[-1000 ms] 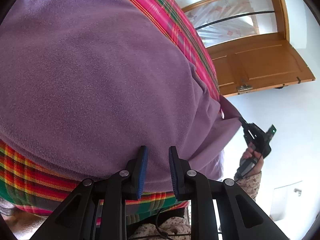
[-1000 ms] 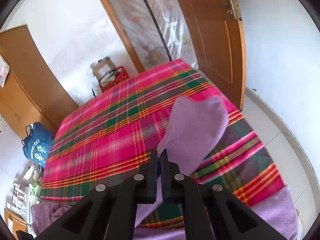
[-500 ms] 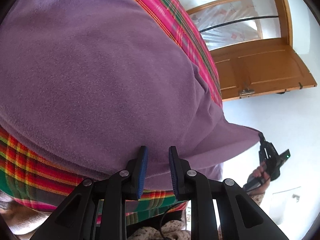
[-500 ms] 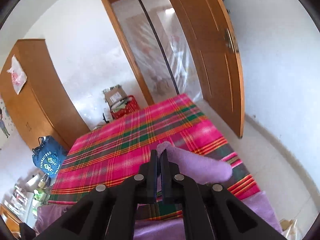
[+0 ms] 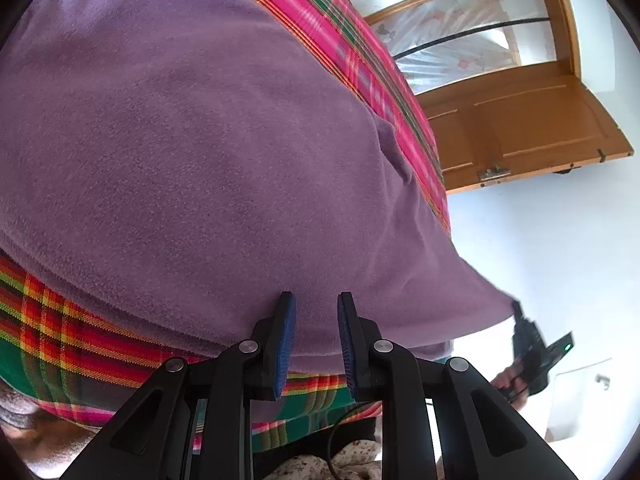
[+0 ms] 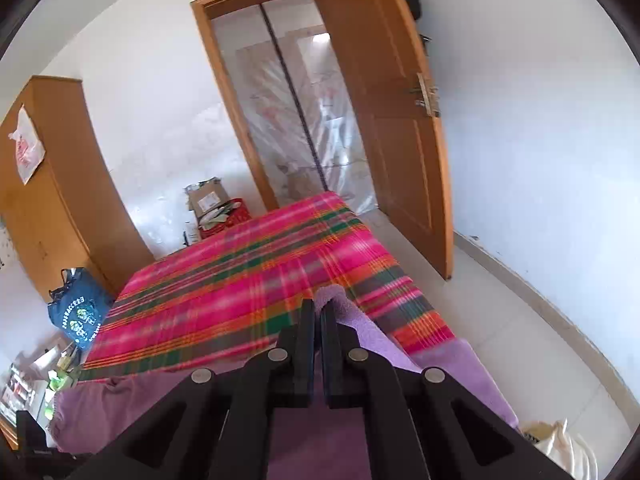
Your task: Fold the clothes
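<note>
A purple fleece garment (image 5: 200, 152) lies spread on a bed with a pink, green and orange plaid cover (image 6: 248, 280). My left gripper (image 5: 314, 312) is open, its blue pads at the garment's near hem with nothing between them. My right gripper (image 6: 318, 312) is shut on a corner of the purple garment (image 6: 352, 316) and holds it lifted above the bed. In the left wrist view the right gripper (image 5: 528, 344) pulls that corner out to the right, past the bed edge.
An open wooden door (image 6: 392, 120) and a curtained doorway (image 6: 292, 112) stand beyond the bed. A wooden wardrobe (image 6: 48, 184), a blue bag (image 6: 78, 308) and a red basket with boxes (image 6: 218, 216) are at the left. White tiled floor (image 6: 520, 320) runs on the right.
My right gripper has risen and drawn back with the garment corner, stretching the fabric out to the right. My left gripper has stayed open at the hem.
</note>
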Demonstrator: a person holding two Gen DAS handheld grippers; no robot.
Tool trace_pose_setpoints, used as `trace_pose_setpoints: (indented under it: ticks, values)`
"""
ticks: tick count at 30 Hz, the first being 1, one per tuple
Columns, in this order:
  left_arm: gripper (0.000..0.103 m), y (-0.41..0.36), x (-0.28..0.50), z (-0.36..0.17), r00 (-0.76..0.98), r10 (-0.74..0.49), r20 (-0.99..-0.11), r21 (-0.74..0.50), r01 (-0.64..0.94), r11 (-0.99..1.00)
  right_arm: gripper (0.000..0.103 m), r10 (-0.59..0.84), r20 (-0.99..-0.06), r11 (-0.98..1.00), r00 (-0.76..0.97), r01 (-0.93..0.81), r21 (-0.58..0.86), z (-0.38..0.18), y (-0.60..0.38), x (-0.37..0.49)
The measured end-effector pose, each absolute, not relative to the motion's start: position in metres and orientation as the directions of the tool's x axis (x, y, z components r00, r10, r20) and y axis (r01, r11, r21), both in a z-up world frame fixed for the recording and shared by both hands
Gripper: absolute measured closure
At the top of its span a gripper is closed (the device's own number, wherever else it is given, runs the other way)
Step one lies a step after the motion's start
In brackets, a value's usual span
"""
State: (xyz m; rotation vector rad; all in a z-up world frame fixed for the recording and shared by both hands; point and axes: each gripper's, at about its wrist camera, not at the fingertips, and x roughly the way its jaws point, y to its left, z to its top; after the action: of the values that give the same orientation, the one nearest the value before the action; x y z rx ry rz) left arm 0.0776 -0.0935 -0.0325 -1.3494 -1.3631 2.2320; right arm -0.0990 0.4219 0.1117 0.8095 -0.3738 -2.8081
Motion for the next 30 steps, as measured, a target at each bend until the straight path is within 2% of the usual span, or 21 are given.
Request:
trace_pose_setpoints:
  ticks: [12,21,25,30]
  values:
    - [0.081,-0.095,0.082,-0.032,-0.565,0.562,-0.605,-0.779,0.272,-0.565,0.1,-0.175,-0.528,-0.963,-0.831,0.033,0.267,0.073,0.443,-0.074]
    - [0.081,-0.091,0.082,-0.027,-0.545,0.545,-0.637,-0.748,0.269,-0.607,0.1,-0.157,-0.559,-0.96,-0.814,-0.007,0.28,0.048,0.453,-0.059]
    - [0.081,-0.093,0.082,-0.028,-0.545,0.547,-0.636,-0.751,0.27,-0.603,0.1,-0.168,-0.61,-0.951,-0.774,-0.035,0.307,0.024,0.461,-0.062]
    - [0.081,-0.092,0.08,-0.027,-0.539,0.542,-0.644,-0.744,0.28,-0.606,0.1,-0.174,-0.606,-0.948,-0.776,-0.036,0.318,0.02,0.464,-0.057]
